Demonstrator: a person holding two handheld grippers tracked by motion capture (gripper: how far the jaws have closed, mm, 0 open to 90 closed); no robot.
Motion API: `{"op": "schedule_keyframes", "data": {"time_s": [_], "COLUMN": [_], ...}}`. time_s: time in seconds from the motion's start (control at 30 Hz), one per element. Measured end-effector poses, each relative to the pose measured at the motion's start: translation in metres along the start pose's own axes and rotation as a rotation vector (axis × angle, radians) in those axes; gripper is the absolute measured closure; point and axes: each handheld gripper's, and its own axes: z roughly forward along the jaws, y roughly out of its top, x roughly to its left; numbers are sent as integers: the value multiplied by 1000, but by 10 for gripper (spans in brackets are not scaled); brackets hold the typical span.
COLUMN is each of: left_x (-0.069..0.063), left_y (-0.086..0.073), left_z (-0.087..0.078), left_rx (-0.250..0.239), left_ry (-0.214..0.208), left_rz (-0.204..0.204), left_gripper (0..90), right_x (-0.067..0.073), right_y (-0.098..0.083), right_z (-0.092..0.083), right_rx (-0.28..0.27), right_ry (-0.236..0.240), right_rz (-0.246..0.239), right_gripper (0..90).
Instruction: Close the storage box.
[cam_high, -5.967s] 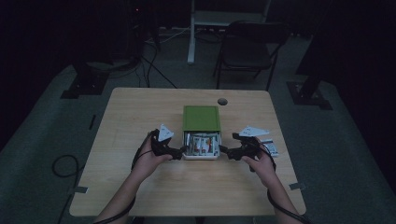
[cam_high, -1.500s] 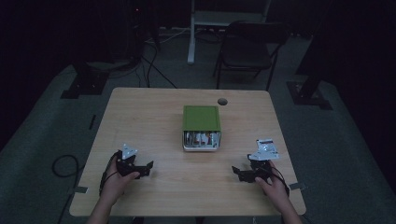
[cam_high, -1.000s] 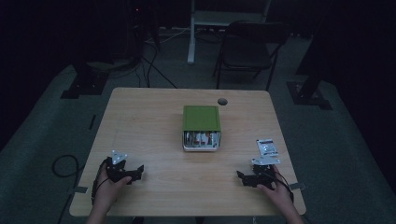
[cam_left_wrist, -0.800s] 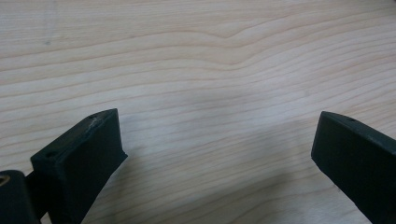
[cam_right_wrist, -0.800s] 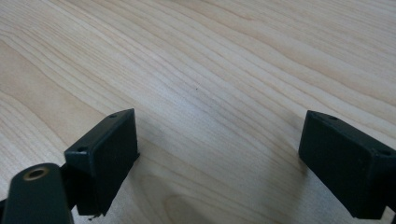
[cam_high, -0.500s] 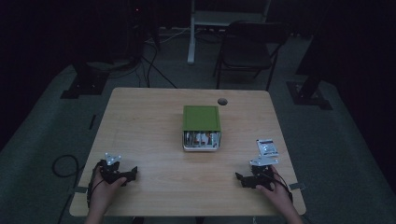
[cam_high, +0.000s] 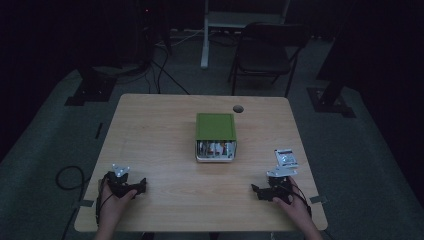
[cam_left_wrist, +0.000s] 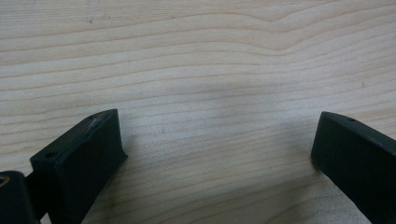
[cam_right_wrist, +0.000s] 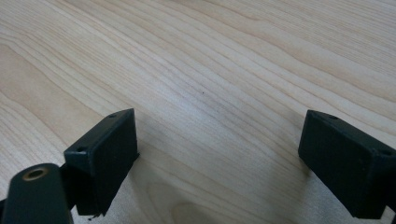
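A green-topped box (cam_high: 215, 126) stands at the middle of the wooden table (cam_high: 160, 130), its near side open onto several small items (cam_high: 216, 149). My left gripper (cam_high: 141, 185) rests at the near left corner, held by a hand, and points right. It is open, and in the left gripper view (cam_left_wrist: 217, 126) only bare wood lies between the wide-apart jaws. My right gripper (cam_high: 256, 190) sits at the near right corner and points left. It is open too, and the right gripper view (cam_right_wrist: 219, 123) shows plain wood grain between its jaws.
A small silvery packet (cam_high: 286, 157) lies on the table just beyond the right gripper. A round cable hole (cam_high: 238, 108) sits near the far edge. A folding chair (cam_high: 265, 50) and stand bases are on the dark floor behind the table.
Both grippers have drawn back from the open front of the box to the table's near corners. Over the last half second they have barely shifted.
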Motion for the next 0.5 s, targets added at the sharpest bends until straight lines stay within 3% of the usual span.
{"op": "schedule_keyframes", "data": {"time_s": [0.27, 0.5], "left_x": [-3, -4], "left_y": [1, 1], "left_z": [1, 1], "left_rx": [3, 3], "left_ry": [36, 39], "left_rz": [-40, -42], "left_gripper": [17, 16], "right_x": [0, 0], "right_y": [0, 0], "right_z": [0, 0], "right_rx": [0, 0], "right_ry": [0, 0], "right_rz": [0, 0], "right_gripper": [113, 113]}}
